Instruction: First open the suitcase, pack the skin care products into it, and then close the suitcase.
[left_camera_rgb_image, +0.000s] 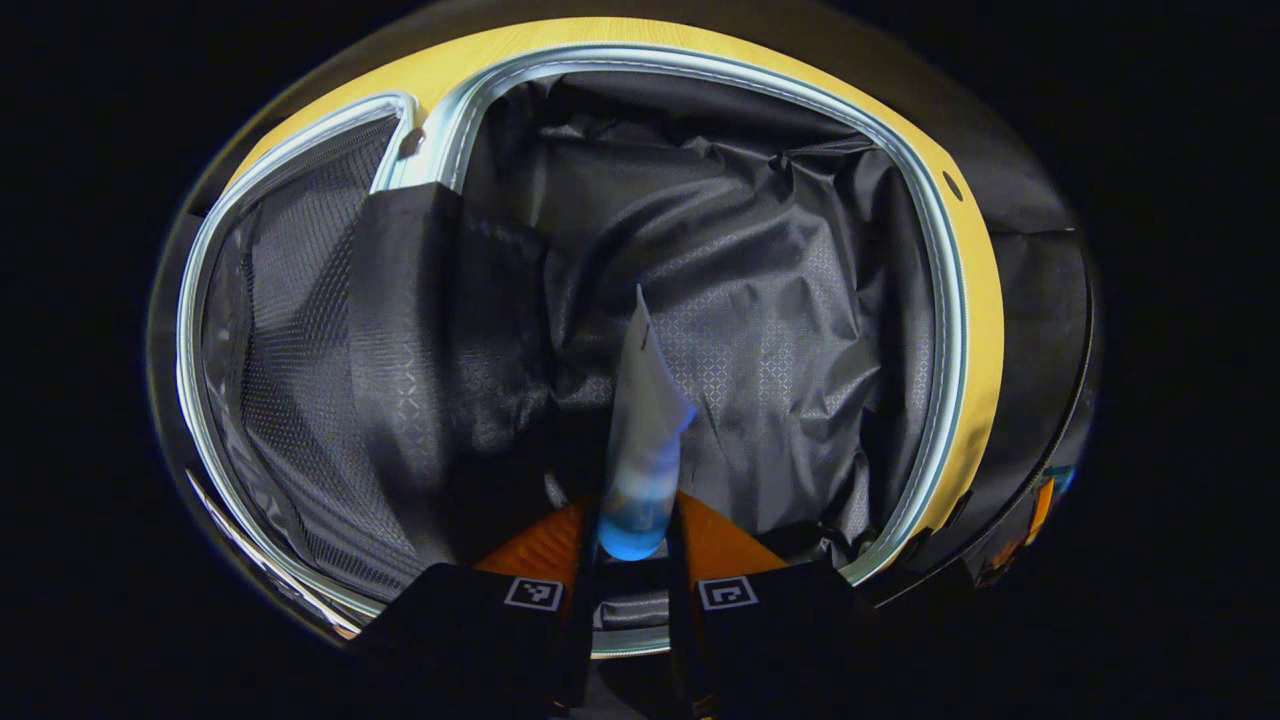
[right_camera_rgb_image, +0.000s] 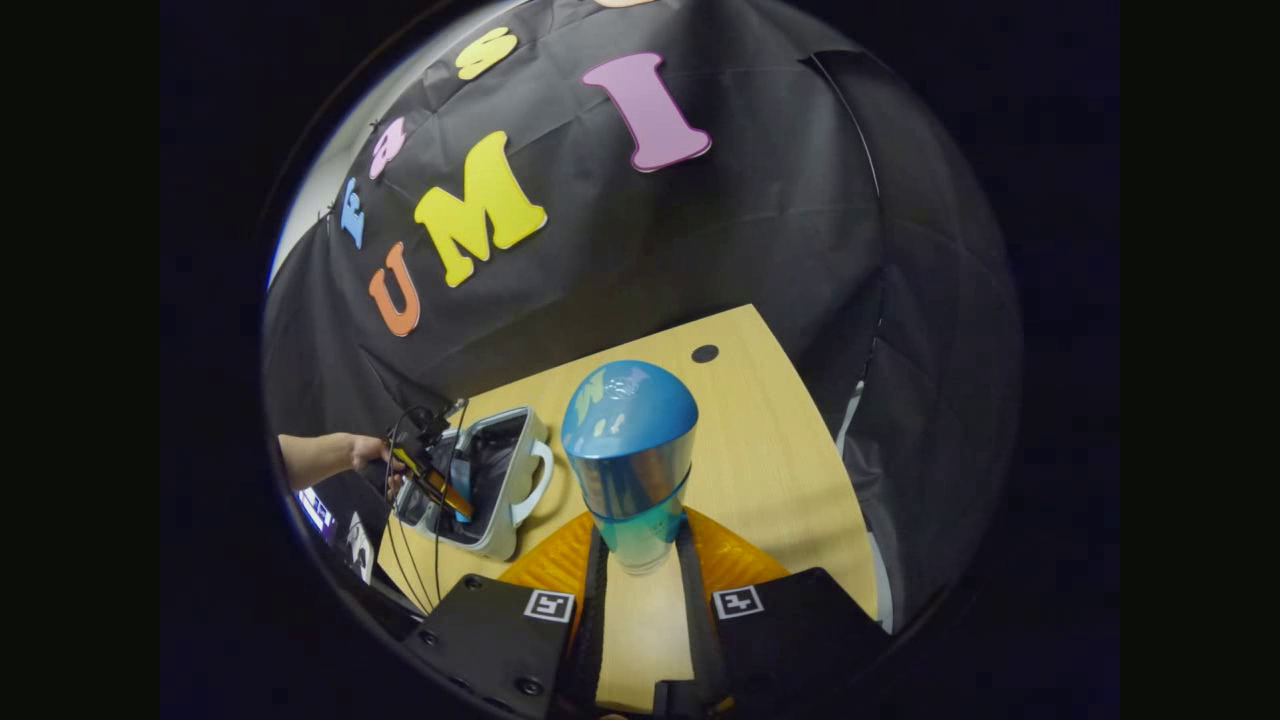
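The small suitcase lies open on the wooden table, its pale rim framing a crumpled black lining and a mesh-lined lid half. My left gripper hovers over the open main half, shut on a pale tube with a blue cap; the tube's flat end points down into the lining. In the right gripper view my right gripper is shut on a bottle with a rounded blue cap, held above the table. Farther left, the suitcase shows with the left gripper over it, held by a hand.
The light wooden table stretches to the right of the suitcase, with a small dark hole near its back edge. Black cloth walls close in behind and to the right. Cables hang off the left gripper over the table's front edge.
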